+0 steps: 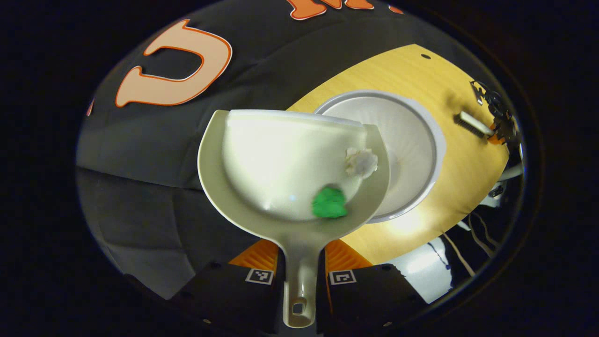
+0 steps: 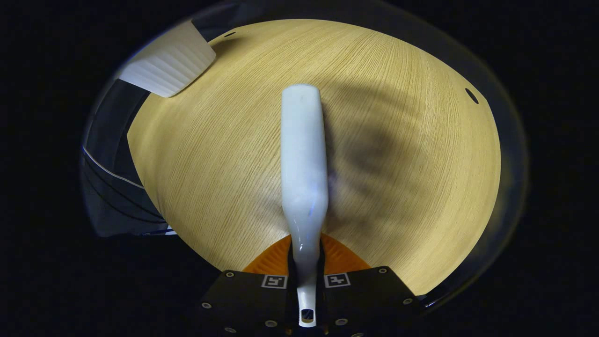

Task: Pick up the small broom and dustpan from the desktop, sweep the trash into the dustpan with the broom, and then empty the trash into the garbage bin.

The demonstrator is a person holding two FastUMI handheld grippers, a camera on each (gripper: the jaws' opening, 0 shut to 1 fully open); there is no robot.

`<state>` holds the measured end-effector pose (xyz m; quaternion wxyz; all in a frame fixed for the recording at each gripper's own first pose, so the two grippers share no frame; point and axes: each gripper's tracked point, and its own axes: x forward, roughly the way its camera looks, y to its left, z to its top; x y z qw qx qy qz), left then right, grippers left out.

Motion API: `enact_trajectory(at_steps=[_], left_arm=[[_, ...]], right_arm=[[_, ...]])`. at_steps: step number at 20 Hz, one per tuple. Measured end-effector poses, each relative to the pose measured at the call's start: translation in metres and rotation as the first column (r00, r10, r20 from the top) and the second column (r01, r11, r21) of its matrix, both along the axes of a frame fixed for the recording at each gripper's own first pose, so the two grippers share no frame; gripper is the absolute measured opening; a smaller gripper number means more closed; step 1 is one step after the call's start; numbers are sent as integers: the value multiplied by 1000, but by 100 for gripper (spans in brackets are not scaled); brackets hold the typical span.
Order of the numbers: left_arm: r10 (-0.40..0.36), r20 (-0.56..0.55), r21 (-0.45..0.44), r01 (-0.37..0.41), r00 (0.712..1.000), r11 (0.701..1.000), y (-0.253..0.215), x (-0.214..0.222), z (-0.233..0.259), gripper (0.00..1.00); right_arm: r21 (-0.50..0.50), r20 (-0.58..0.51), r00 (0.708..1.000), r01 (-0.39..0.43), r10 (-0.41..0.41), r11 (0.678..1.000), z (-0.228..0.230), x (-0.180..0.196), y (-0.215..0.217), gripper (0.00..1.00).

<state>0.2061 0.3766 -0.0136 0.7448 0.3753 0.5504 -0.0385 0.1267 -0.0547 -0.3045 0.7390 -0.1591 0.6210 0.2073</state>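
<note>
We have the dustpan [image 1: 290, 173] clamped by its handle in the left gripper [image 1: 299, 276], pan ahead of the fingers and partly over the garbage bin [image 1: 412, 140]. The green scrap [image 1: 330, 202] and white wad [image 1: 361, 162] sit near its bin-side edge; tilting off-line could spill them onto the desktop [image 1: 458, 154]. Our right gripper [image 2: 306, 276] grips the broom [image 2: 303, 154], head ahead above the desktop

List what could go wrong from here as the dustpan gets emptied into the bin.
1. The dustpan overlaps only part of the garbage bin; tipped now, the green scrap or white wad might land outside it.
2. The left gripper holds just the thin handle, so the pan could twist while tilting.
3. The broom in the right gripper hangs over bare table and could knock the bin.
</note>
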Motion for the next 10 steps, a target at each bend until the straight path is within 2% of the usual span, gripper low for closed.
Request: enact_trajectory(at_steps=[3,4,8,10], left_arm=[[-72,-29,116,75,997,990,12,-3,8,29],[-83,-39,113,87,996,990,7,-5,7,29],[-53,-67,-10,53,996,999,-9,-16,-6,30],[-49,-66,-29,48,997,998,-8,-19,-10,29]], right_arm=[[-1,0,1000,3,-3,1000,1,0,0,14],[-1,-1,1000,4,-4,1000,1,0,0,14],[-7,-2,1000,11,-11,1000,0,0,0,14],[-13,-4,1000,10,-10,1000,1,-1,-1,14]])
